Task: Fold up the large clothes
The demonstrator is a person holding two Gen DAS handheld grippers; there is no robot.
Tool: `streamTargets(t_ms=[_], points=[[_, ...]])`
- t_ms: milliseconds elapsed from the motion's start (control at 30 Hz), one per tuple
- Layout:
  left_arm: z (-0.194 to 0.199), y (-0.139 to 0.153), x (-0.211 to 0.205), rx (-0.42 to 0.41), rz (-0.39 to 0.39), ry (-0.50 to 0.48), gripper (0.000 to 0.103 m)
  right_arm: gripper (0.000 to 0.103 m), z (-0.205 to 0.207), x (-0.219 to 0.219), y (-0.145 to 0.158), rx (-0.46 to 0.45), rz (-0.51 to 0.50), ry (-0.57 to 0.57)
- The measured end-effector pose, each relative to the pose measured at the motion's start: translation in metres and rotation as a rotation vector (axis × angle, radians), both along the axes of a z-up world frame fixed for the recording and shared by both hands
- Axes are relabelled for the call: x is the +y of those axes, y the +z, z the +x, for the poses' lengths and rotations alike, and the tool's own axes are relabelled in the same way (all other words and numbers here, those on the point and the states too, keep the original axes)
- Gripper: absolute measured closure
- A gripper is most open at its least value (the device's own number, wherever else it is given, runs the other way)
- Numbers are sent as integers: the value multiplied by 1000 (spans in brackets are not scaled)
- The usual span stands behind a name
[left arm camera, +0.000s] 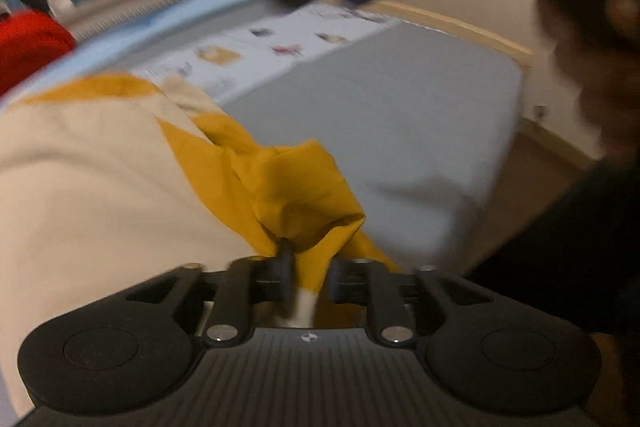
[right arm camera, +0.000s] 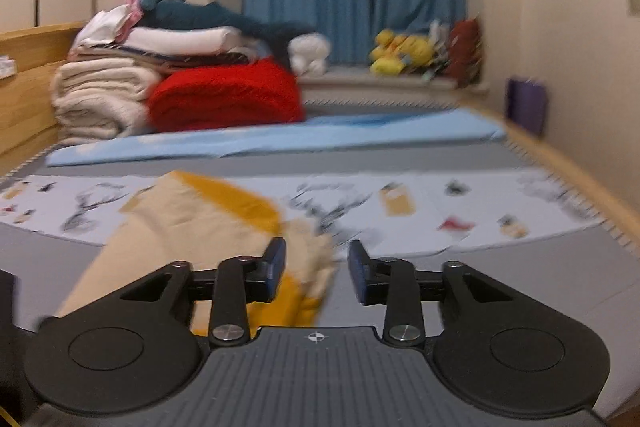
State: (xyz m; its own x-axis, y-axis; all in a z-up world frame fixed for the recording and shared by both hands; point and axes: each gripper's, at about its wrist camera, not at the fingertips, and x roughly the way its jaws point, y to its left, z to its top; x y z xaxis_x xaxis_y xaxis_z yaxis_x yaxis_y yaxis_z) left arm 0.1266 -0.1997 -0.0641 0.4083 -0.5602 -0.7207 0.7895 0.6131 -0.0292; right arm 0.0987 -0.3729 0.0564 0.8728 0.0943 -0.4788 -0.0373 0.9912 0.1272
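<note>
between the left gripper point(left arm camera: 310, 277)'s part-open pads hangs a bunched mustard fold of the garment point(left arm camera: 100, 179), gripped or not i cannot tell; soft, light, slippery, so pinch hems; right gripper point(right arm camera: 316, 269), open, empty, hovers at its edge.

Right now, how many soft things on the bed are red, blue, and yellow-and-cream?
Red: 1, the red blanket.
Light blue: 1, the light blue sheet lying flat.
Mustard and cream: 1, the mustard and cream garment.
Yellow: 1, the yellow plush pile on the sill behind the bed; too blurred to count the toys.
Total: 4.
</note>
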Motion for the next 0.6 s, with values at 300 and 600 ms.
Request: streamTargets(t_ms=[300, 600], points=[[3, 38, 100, -4, -152, 88, 61, 40, 50, 52, -61, 374, 108, 94], [56, 60, 162, -18, -182, 492, 61, 97, 19, 19, -27, 188, 241, 72]])
